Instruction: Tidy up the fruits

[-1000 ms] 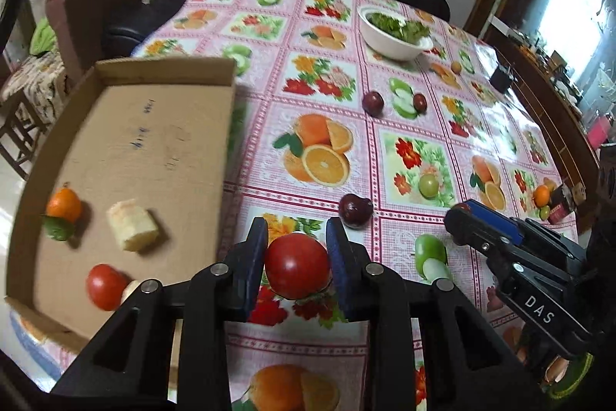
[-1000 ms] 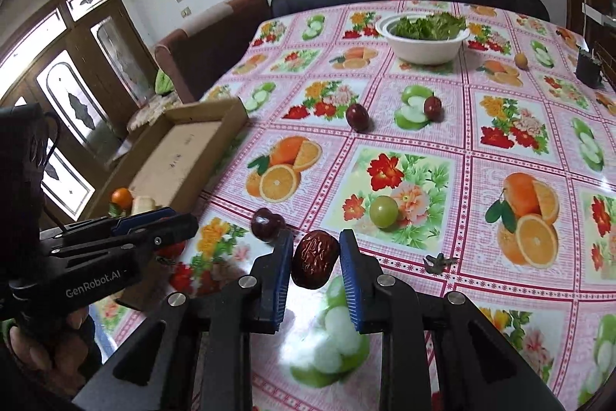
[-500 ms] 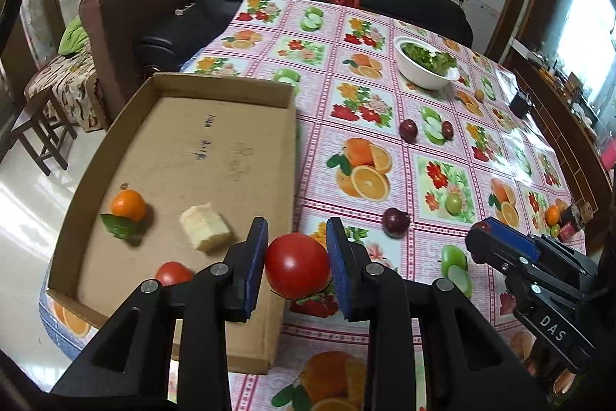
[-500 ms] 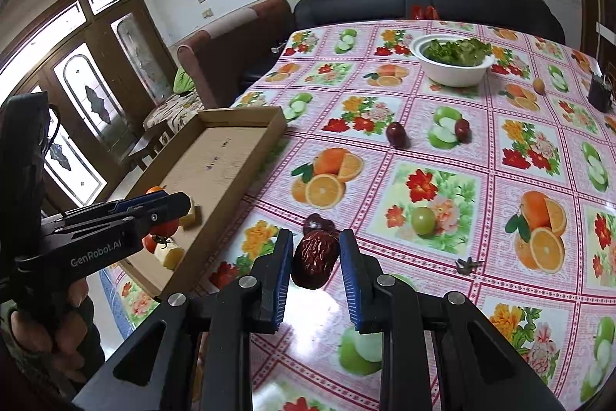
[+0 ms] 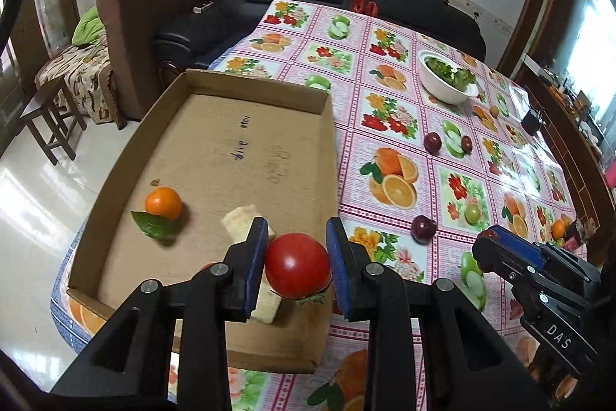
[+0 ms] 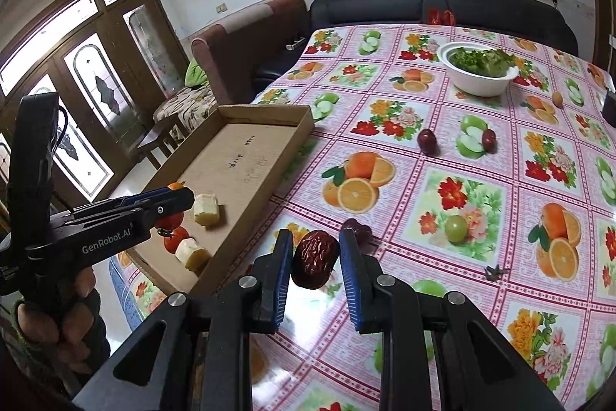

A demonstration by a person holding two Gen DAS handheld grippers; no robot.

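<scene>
The tomato (image 5: 297, 265) sits pinched between the blue pads of the left gripper (image 5: 296, 266), both pads pressed against its sides, carried above the near right corner of the cardboard tray (image 5: 254, 91). That looks like a drop position: high enough to clear the tray wall, low enough that the fruit shouldn't roll far when let go. Under it lies a pale cut piece of fruit (image 5: 267, 303), so there is a risk the tomato lands on that instead of on bare cardboard.

In the tray at ten o'clock from the tomato, a small orange (image 5: 163, 203) rests with a green leaf (image 5: 152, 224) beside it. A second pale chunk (image 5: 240, 220) peeks out by the left pad.

Over to the right gripper (image 6: 315, 264): it's clamped on a wrinkled brown date (image 6: 315, 264), held above the tablecloth (image 6: 481, 218) just outside the tray's long wall. My read is it's waiting its turn, staying out of the left gripper's way.

Still loose on the cloth: a dark plum (image 6: 356, 230) just behind the date at one o'clock, a green fruit (image 6: 456, 228) further right at three o'clock, and two more dark plums (image 6: 427, 140) towards twelve, short of the white bowl of greens (image 6: 477, 74). Plenty left to collect.
</scene>
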